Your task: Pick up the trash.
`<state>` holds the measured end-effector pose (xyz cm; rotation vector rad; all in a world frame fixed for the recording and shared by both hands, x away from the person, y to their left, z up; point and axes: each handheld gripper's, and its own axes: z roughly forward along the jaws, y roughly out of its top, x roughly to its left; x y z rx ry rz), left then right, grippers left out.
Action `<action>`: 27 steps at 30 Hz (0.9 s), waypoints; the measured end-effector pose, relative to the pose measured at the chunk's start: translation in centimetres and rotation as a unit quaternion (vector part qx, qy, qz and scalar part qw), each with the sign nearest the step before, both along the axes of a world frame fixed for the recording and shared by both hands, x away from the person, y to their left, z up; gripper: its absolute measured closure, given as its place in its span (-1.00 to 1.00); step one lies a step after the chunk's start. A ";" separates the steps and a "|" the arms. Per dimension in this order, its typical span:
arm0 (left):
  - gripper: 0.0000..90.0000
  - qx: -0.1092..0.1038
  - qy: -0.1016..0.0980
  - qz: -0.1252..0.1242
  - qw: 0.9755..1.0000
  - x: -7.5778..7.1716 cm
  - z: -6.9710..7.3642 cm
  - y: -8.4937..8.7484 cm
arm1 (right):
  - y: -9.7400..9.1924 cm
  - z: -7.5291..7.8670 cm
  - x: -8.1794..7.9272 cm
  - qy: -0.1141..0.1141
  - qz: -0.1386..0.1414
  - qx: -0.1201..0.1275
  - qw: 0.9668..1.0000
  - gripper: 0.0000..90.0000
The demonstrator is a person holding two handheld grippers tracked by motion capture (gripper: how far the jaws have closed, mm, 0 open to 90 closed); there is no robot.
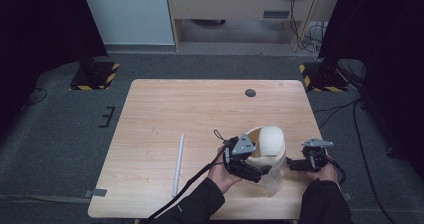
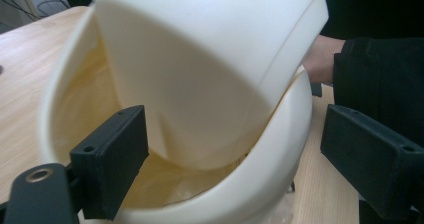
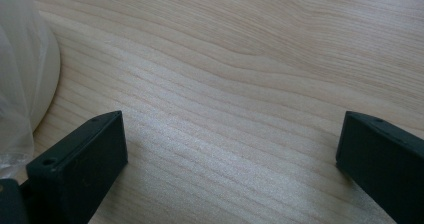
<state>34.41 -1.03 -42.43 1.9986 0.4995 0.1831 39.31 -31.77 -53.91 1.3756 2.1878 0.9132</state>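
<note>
Rod (image 1: 178, 164) lies left on the bench (image 1: 165, 104). Left claw (image 2: 232, 159) gapes around the near rim of the bowl (image 1: 252, 156), a cup (image 1: 271, 140) tilted inside. Right claw (image 3: 230, 159) hangs released just beside, over bare wood.

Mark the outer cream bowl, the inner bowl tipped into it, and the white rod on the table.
outer cream bowl (image 2: 280, 149), left gripper view, near rim
inner bowl (image 2: 210, 59), left gripper view, outside wall
white rod (image 1: 178, 165), high view, mid-length
</note>
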 end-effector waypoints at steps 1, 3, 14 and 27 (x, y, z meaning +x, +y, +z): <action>-0.75 -0.001 -0.004 0.003 1.000 -0.1 0.5 0.9 | 0.0 0.0 0.0 0.000 0.000 0.000 1.000 -0.99; -0.75 0.000 -0.007 0.005 1.000 -0.1 0.7 1.5 | 0.0 0.0 0.0 0.000 0.000 0.000 1.000 -0.99; -0.75 -0.004 -0.027 0.089 0.996 -0.2 1.9 11.4 | 0.2 0.2 0.1 0.009 -0.005 -0.002 1.000 -0.99; -0.73 0.052 0.017 0.175 0.983 0.0 -2.9 18.6 | 0.2 0.2 0.0 0.009 -0.006 -0.003 1.000 -0.99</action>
